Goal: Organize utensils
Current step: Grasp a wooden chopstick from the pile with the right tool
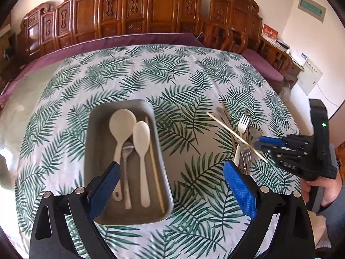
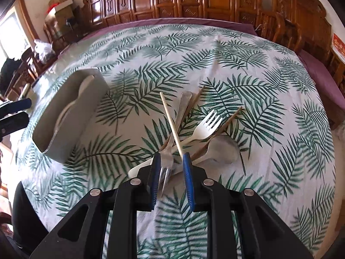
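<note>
A grey tray (image 1: 91, 133) holds two white spoons (image 1: 121, 122), a metal spoon (image 1: 127, 149) and a pale chopstick (image 1: 154, 164). My left gripper (image 1: 172, 179) hangs open over the tray's near right corner, nothing between its blue pads. To the right lies a crossed pile: a white fork (image 2: 207, 127), a metal fork (image 2: 166, 168), a metal spoon (image 2: 222, 151) and brown chopsticks (image 2: 228, 120). My right gripper (image 2: 171, 157) is over the pile, jaws slightly apart. A pale chopstick (image 2: 170, 120) leans against the tip of its right finger, and the metal fork shows in the gap below.
The leaf-print cloth (image 1: 194, 75) covers a round table with a purple cloth (image 1: 129, 40) under it. Carved wooden chairs (image 1: 138, 10) ring the far side. A person's hand (image 1: 323, 194) holds the right gripper near the table's right edge.
</note>
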Tool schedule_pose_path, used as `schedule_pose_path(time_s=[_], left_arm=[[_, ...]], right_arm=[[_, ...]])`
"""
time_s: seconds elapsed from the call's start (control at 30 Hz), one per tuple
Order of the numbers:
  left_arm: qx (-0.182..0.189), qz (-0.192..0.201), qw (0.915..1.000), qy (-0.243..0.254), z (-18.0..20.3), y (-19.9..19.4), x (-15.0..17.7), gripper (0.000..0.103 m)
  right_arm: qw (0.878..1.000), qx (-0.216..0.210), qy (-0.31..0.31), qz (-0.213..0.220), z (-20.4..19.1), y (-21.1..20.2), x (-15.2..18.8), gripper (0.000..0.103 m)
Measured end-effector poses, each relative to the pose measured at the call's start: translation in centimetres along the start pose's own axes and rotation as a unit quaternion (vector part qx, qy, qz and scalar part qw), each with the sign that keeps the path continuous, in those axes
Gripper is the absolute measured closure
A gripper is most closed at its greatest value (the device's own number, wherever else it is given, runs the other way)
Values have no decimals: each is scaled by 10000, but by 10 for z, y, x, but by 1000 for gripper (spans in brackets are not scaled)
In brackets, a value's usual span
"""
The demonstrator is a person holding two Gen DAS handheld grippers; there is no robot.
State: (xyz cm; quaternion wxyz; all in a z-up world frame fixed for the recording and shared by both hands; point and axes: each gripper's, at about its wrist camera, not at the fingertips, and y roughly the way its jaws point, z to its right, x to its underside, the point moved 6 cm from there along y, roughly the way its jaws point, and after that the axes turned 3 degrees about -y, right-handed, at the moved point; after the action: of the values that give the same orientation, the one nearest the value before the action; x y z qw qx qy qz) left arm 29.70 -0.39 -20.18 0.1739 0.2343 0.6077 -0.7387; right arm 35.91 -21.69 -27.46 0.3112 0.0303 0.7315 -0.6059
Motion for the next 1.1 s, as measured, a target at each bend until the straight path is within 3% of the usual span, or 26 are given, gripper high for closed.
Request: schedule_pose_path(time_s=[0.4,0.57,0.63,0.9,1.1], left_arm=[[36,-135,9998,144,23,13,2,11],[33,-175,9997,167,26,15,3,11],[39,-176,9997,164,27,16,3,11],[42,-209,9995,225,44,23,4,11],[86,-255,9991,322,69,39,5,11]], right_arm=[[9987,-203,-52,-459,8,36,-11,80],[9978,-288,-106,-586,3,39,-8,96],[9977,-297,-142,-598,0,39,-6,97],[9988,-389,248,-137,11,1,6,97],[9988,-248,415,57,30,-31,34,97]])
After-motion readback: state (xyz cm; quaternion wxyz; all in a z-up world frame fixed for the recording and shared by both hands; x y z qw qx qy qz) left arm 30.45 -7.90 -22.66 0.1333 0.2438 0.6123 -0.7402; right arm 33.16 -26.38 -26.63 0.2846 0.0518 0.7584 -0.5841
